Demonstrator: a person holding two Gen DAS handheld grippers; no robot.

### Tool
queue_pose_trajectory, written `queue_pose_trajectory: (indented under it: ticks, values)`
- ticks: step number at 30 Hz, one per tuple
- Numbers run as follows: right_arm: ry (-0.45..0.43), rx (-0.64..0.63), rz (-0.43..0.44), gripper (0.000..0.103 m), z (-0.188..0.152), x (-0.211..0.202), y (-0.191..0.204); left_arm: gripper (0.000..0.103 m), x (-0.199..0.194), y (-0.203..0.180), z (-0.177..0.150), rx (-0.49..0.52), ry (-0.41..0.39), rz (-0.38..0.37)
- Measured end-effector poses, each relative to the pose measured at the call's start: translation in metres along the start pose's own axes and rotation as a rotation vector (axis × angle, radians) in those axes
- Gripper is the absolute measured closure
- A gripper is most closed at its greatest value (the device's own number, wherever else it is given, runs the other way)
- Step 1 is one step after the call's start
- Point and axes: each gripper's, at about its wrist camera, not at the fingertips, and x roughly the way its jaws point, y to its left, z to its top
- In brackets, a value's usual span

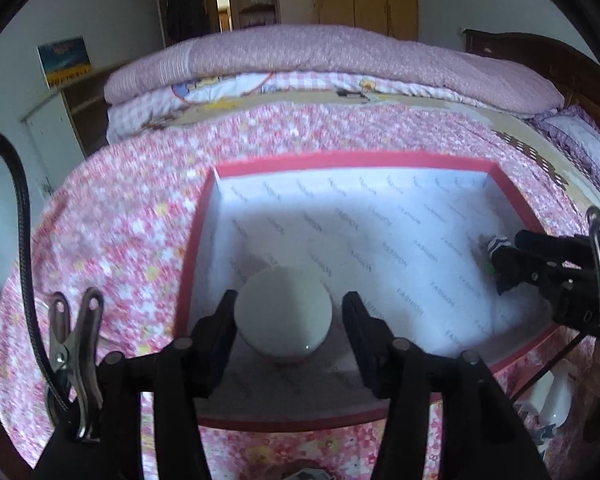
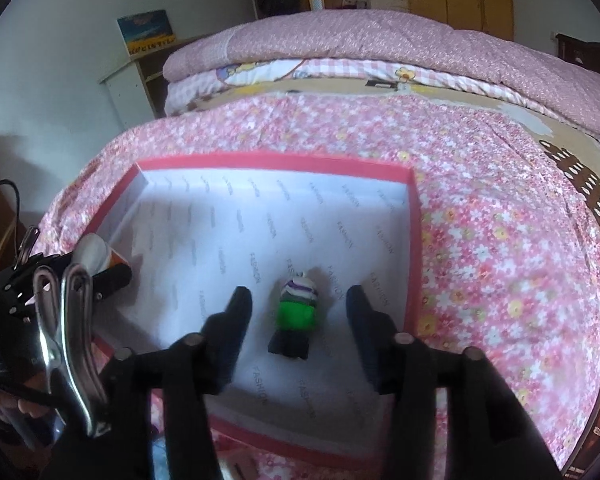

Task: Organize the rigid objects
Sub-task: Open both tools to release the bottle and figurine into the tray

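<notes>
Box [image 1: 204,216]: your left gripper [image 1: 288,312] fingers stand spread around the white cup [image 1: 284,316]; your right gripper [image 2: 298,306] fingers flank the figurine [image 2: 296,312], untouched.

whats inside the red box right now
Inside the red box: a white round container near its left wall and a small green-and-striped figure toward the right. The grippers hide part of the near floor.

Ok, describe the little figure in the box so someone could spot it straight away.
On the flowery pink bedspread sits a red-rimmed box lined with white paper. The small figure lies near its right wall, between the open right tongs. Unlike the round white cup, it is green, striped and dark-based.
</notes>
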Motion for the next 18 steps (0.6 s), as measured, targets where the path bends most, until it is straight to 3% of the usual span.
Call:
queue_pose_trajectory:
  ticks: [3,18]
  values:
    - [-0.025,0.018,0.004,0.045,0.004,-0.011,-0.002,0.042,-0.014,-0.001,0.005,0.004,-0.033,0.014]
    - [-0.068,0.027,0.04,0.045,-0.005,-0.068,0.012,0.042,-0.077,0.0,-0.002,-0.035,-0.068,-0.019]
